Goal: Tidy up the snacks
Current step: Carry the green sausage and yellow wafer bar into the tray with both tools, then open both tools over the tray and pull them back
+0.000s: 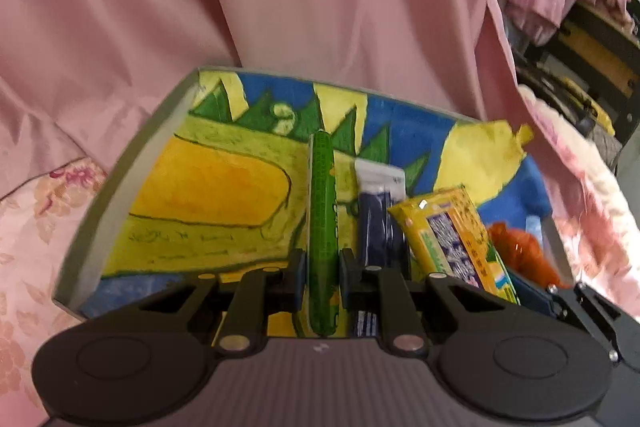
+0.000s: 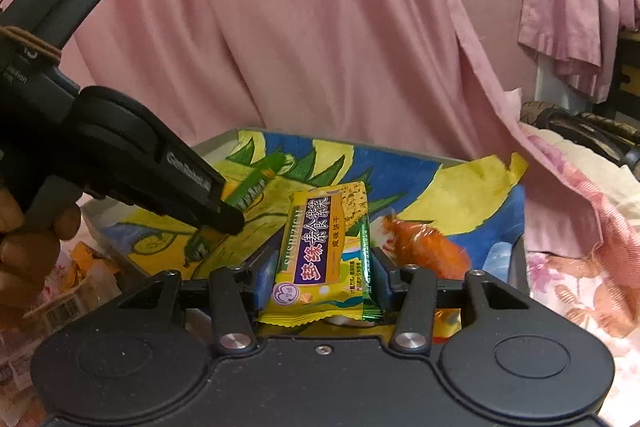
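Note:
In the left wrist view my left gripper (image 1: 322, 263) is shut on a long green snack packet (image 1: 322, 211), held edge-on above a painted tray (image 1: 132, 155). A blue and white packet (image 1: 378, 211) lies just right of it. My right gripper (image 2: 324, 267) is shut on a yellow snack packet (image 2: 320, 247) with purple lettering, over the tray's near right part. That yellow packet (image 1: 448, 235) also shows in the left wrist view. An orange wrapped snack (image 2: 424, 247) lies on the tray behind it. The left gripper (image 2: 228, 219) reaches in from the left with the green packet (image 2: 256, 183).
Pink curtain cloth (image 2: 320, 27) hangs right behind the tray. A person's hand (image 2: 28, 239) holds the left gripper's handle. Loose packets (image 2: 60, 307) lie left of the tray on flowered pink bedding (image 1: 32, 227). Dark furniture (image 1: 580, 59) stands at the far right.

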### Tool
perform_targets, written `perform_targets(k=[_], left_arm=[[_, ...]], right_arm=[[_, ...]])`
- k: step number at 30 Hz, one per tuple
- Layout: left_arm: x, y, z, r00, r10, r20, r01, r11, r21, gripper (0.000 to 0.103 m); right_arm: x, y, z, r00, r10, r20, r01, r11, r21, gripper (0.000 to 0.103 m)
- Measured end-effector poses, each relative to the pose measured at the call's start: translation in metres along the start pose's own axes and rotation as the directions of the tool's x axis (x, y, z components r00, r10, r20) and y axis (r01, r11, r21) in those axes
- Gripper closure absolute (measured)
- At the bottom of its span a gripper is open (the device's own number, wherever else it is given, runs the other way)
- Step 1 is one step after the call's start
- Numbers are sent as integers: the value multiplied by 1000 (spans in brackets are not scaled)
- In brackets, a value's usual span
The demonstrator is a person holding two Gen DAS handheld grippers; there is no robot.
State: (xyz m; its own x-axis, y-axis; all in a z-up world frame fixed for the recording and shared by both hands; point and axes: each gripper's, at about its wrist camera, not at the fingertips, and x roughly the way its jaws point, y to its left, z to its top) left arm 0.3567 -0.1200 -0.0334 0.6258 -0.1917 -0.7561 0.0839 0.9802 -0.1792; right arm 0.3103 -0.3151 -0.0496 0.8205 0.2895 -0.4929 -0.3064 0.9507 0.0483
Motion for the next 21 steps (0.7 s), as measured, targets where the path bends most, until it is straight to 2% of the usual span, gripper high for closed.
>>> perform_targets(k=[9,16,18,20,21], left_arm=[[2,1,-4,1000,18,-24,-17,1000,13,84],[-2,7,-6,999,16,-28,-16,1000,-17,83],[-10,10,-6,1000,16,-7,-16,999,-28,79],[-22,12,-7,999,20,25,-19,999,-31,66],[-30,14,-9,999,22,44,-20,999,-34,63]], right_arm=[[7,6,-3,999,20,-37,-20,1000,-10,52],[8,6,-4,999,9,-47,-9,1000,-2,46],[6,6,-3,999,6,-43,-6,1000,-2,42],[1,8,-2,999,6,-33,-6,1000,-1,37],[-2,8,-1,1000,4,-26,-4,1000,-1,34]])
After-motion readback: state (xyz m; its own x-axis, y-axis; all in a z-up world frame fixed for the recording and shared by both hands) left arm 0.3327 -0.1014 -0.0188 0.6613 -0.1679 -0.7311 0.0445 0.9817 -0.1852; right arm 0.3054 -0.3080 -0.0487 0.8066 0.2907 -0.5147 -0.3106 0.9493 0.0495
